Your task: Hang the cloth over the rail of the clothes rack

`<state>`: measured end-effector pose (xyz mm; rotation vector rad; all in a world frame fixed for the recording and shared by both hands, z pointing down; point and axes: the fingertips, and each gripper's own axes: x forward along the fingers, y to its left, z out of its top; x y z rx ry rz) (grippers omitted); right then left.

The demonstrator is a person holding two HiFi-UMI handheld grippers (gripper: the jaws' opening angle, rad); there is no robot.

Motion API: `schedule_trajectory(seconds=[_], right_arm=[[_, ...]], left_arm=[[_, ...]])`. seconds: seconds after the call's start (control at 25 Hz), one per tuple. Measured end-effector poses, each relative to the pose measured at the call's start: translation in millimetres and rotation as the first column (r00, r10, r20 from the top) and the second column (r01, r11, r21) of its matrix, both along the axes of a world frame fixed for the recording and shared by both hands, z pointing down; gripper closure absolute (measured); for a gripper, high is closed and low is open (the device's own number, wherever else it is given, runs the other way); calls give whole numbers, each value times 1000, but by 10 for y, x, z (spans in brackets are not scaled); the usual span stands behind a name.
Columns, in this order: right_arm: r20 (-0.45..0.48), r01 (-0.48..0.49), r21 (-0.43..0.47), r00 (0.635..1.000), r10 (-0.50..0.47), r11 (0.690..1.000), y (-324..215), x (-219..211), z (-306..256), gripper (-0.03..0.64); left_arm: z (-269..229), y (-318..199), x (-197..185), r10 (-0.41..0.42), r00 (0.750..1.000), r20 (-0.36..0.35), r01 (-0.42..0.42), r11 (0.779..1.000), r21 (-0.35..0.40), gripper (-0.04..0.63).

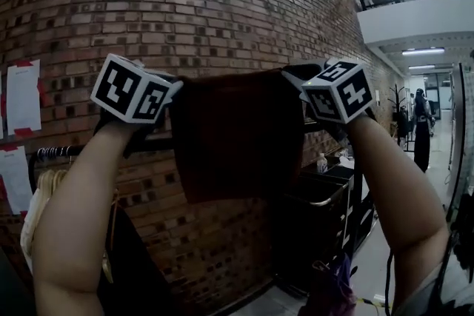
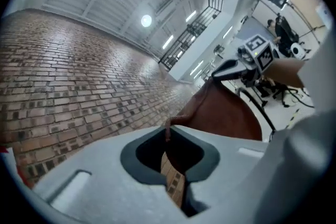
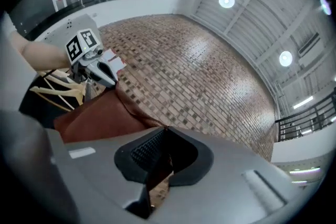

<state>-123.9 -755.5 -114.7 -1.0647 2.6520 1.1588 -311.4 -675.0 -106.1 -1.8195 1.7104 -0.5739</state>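
Note:
A dark red-brown cloth (image 1: 233,133) is stretched flat between my two grippers, in front of a brick wall. My left gripper (image 1: 175,89) is shut on the cloth's upper left corner, and my right gripper (image 1: 293,76) is shut on its upper right corner. The black rail (image 1: 81,150) of the clothes rack runs behind the cloth, below its top edge, and shows again on the right. In the left gripper view the cloth (image 2: 226,113) leads from my left gripper (image 2: 168,134) to the right gripper (image 2: 239,66). In the right gripper view the cloth (image 3: 100,115) runs from my right gripper (image 3: 165,131) to the left gripper (image 3: 102,71).
Pale garments on hangers (image 1: 41,211) hang at the rail's left end. A black cabinet (image 1: 326,218) stands below right of the cloth. Papers (image 1: 22,96) are stuck on the brick wall at left. A person (image 1: 422,122) stands far off at right, under a balcony (image 1: 415,18).

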Motion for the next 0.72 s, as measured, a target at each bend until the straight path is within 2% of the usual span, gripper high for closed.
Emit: schedule_trajectory(seconds=[0.12, 0.28, 0.4, 0.52, 0.6, 0.72], right_arm=[[-164, -72, -45, 984, 64, 996, -307, -219, 137, 601], [-362, -118, -85, 929, 80, 989, -504, -417, 342, 600], [-472, -142, -138, 879, 61, 980, -591, -493, 517, 600], [-590, -187, -187, 807, 43, 964, -662, -555, 799, 600], [-649, -219, -178, 759, 53, 959, -724, -581, 908, 600], [-701, -236, -170, 711, 50, 957, -756, -603, 995, 598]], left_arm=[[151, -350, -172, -92, 993, 68, 100, 987, -122, 580], [385, -630, -330, -161, 966, 203, 210, 946, -246, 580], [558, -761, -386, -161, 944, 288, 256, 908, -332, 580], [762, -873, -438, -148, 921, 360, 299, 860, -414, 580], [844, -918, -449, -125, 919, 375, 303, 832, -465, 580], [914, -941, -423, -86, 915, 395, 297, 806, -512, 580]])
